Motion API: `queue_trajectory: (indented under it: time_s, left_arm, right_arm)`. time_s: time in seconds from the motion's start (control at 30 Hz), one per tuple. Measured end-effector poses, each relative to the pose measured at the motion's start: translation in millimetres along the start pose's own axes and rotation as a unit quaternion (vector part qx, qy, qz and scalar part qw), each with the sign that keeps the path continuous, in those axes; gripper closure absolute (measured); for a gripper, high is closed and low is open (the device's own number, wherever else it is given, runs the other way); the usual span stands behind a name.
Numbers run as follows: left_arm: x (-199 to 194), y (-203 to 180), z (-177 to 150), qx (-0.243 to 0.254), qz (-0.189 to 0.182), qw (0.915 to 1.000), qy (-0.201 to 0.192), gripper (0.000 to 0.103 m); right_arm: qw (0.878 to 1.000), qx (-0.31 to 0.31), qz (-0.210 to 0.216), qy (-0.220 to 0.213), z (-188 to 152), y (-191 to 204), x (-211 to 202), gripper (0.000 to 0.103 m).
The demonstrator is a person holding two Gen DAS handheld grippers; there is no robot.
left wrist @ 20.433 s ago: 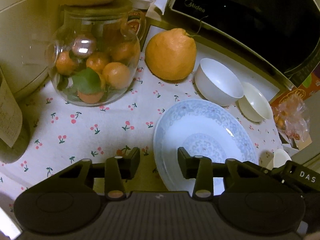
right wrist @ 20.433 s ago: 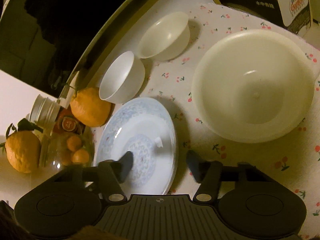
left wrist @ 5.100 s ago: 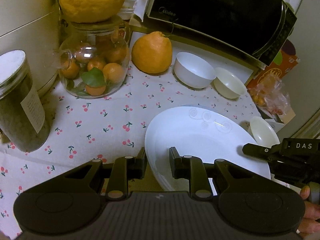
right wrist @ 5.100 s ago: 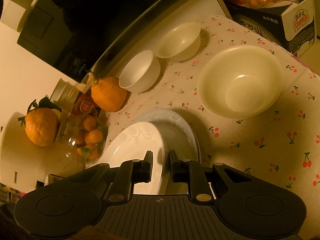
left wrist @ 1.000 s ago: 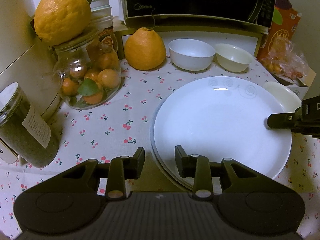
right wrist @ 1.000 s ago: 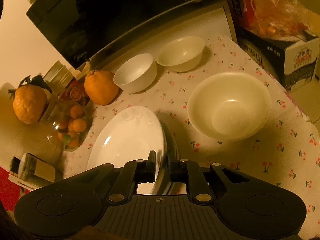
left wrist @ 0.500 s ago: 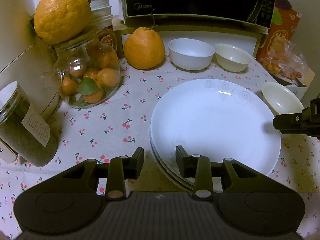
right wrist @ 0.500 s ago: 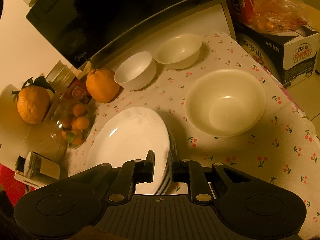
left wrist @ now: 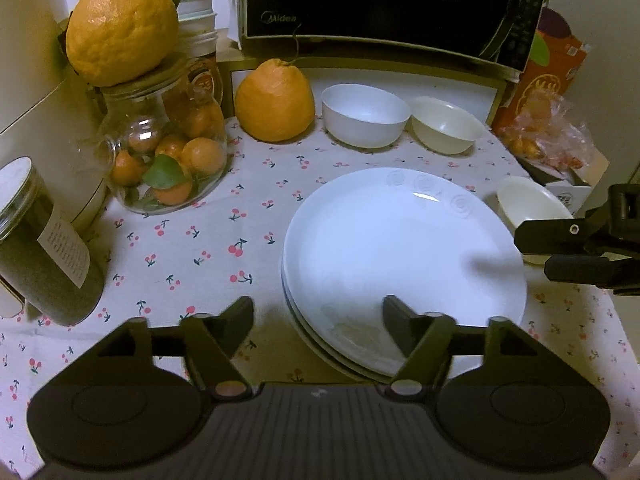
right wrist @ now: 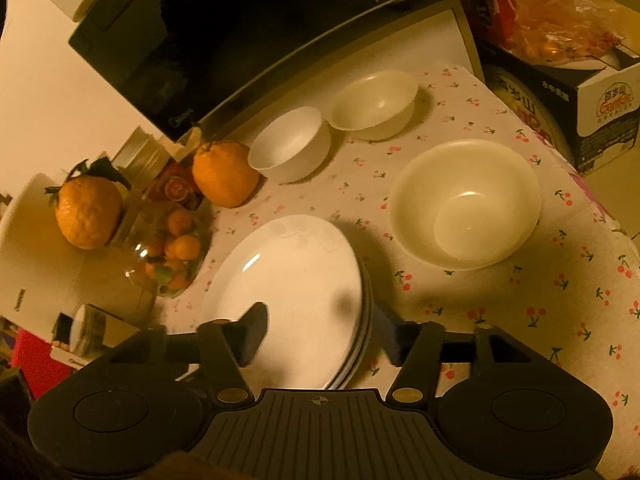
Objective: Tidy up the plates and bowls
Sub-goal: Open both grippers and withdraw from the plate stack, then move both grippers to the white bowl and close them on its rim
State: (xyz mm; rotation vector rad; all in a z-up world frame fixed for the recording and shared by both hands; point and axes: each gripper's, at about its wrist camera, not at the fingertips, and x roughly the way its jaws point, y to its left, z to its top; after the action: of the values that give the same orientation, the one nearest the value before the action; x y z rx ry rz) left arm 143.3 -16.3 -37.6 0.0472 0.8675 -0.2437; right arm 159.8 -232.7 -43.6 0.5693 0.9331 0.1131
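A stack of white plates (left wrist: 400,248) lies on the cherry-print tablecloth, also in the right wrist view (right wrist: 296,280). My left gripper (left wrist: 318,316) is at its near rim, jaws opening, rim between the fingers but untouched. My right gripper (right wrist: 322,326) straddles the opposite rim, jaws opening too, pads off the plate; it shows at the right edge (left wrist: 536,252). A large cream bowl (right wrist: 466,204) sits right of the stack. A small white bowl (left wrist: 366,114) and a small cream bowl (left wrist: 448,128) stand by the microwave.
A black microwave (left wrist: 380,4) closes off the back. Left are a glass jar of oranges (left wrist: 168,160) topped by a big citrus (left wrist: 120,20), a loose citrus (left wrist: 274,104) and a dark canister (left wrist: 36,240). Boxes and a snack bag (left wrist: 552,132) crowd the right.
The top plate has come down to rest on the stack. Both grippers' jaws have spread apart and let go of its rim.
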Motion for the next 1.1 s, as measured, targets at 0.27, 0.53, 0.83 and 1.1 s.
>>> queue_trajectory:
  time_s: [0.27,0.53,0.83,1.1]
  left_arm:
    - [-6.3,6.3,13.1,-0.019,-0.001,0.9998,0.006,0.004]
    - [2.7,5.0,40.1,-0.025,-0.003,0.9995,0.019,0.001]
    - [25.8,6.4,87.1,-0.054,-0.014,0.9981,0.027,0.001]
    - [61.4,14.3,113.8,-0.099,-0.022,0.9946,0.022,0.001]
  right_arm:
    - [1.000,0.009,0.020,-0.010,13.6,4.8,-13.9,0.018]
    - [0.999,0.027,0.032,-0.006,42.8,4.4,1.0,0.015]
    - [0.993,0.101,0.053,-0.012,89.7,-12.5,31.6,0.015]
    - [0.983,0.172,0.069,-0.014,115.7,-33.2,64.3,0.015]
